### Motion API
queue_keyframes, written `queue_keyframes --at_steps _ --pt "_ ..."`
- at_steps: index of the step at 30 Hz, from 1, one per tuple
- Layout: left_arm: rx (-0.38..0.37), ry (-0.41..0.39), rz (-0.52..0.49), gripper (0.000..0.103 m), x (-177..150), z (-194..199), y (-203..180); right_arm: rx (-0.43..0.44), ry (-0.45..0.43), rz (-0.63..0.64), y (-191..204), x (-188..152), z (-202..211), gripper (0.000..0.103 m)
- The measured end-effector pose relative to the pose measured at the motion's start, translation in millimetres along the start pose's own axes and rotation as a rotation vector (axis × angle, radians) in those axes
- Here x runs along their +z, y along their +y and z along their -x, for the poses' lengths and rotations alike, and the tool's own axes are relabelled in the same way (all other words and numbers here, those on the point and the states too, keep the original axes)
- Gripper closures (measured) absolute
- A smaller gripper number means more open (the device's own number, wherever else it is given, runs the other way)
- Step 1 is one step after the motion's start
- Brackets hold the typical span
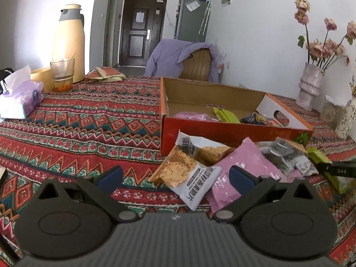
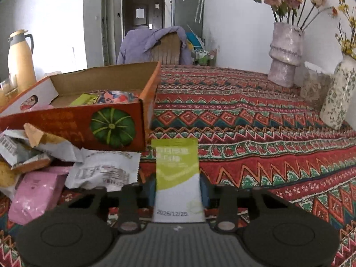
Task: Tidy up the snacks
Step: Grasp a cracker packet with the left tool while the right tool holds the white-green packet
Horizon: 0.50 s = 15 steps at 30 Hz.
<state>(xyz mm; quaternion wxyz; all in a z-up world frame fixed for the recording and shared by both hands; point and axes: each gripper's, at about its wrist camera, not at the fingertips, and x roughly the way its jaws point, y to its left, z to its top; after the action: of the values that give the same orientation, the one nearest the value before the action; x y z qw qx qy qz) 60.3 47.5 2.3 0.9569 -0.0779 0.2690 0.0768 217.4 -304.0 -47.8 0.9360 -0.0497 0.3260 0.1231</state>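
2 grippers work over a table draped in a red, green and orange zigzag-patterned woven cloth (image 2: 255, 133). Right gripper (image 2: 178, 189): jaws clenched on a flat green-and-white foil snack sachet (image 2: 176, 173), which stands upright between the pads with its printed date at the lower edge. Left gripper (image 1: 175, 178): jaws spread wide and grasping nothing, poised over a white-and-tan cracker packet (image 1: 189, 173) that lies just beside a pink plastic snack pouch (image 1: 247, 162). The destination appears to be the shallow orange cardboard box with a green pumpkin print (image 2: 93, 131), at 10 o'clock from the held sachet; it already holds several packets. To do this step well, lift the sachet clear of the box's near wall before carrying it across, keep it upright so it does not slip from the pads, and release only once it is over the box floor. At 1 o'clock stand a mottled grey ceramic vase of dried pink roses (image 2: 286, 51) and a floral-patterned white vase (image 2: 338, 95); a cream thermos jug (image 1: 67, 44) stands at 10 o'clock in the left view, with a dark door and a chair draped in lilac cloth behind.
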Motion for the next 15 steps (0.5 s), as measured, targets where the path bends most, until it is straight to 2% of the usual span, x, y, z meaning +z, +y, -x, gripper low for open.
queue_keyframes --at_steps 7,15 --pt "0.006 0.039 -0.027 0.000 4.2 -15.9 -1.1 -0.014 -0.106 -0.055 0.7 -7.1 21.0 0.069" --pt "0.008 0.081 -0.022 0.000 10.8 -37.9 -1.1 0.036 -0.239 -0.083 18.1 -4.6 56.4 0.069"
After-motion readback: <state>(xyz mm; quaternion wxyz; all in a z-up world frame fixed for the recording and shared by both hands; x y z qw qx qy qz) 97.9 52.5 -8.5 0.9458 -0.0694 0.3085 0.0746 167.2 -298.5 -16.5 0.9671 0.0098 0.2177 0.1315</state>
